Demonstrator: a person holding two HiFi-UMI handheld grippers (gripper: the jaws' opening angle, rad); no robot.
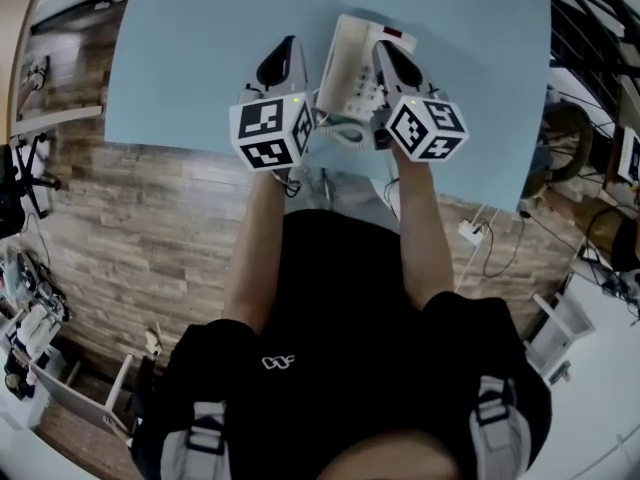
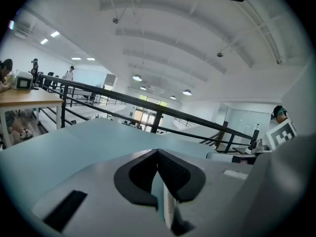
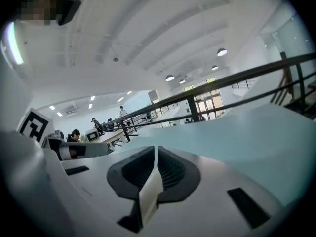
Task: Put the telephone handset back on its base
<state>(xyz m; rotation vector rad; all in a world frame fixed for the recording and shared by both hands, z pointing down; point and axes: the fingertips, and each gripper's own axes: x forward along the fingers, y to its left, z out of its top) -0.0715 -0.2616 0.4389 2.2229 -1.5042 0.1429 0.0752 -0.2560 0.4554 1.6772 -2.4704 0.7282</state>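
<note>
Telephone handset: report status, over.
Left gripper shut, empty. Right gripper shut, empty. Handset looks seated on base. Nothing seen in the way.

A pale blue table (image 1: 200,48) with rounded corners stands on a floor (image 1: 150,228) of wood-look planks. Only one thing lies on it: a white telephone (image 1: 352,60), set near the table's front edge and about midway across, turned slightly askew (a small red patch shows at its far corner). Its coiled cord (image 1: 340,128) trails on the tabletop by the front edge.
</note>
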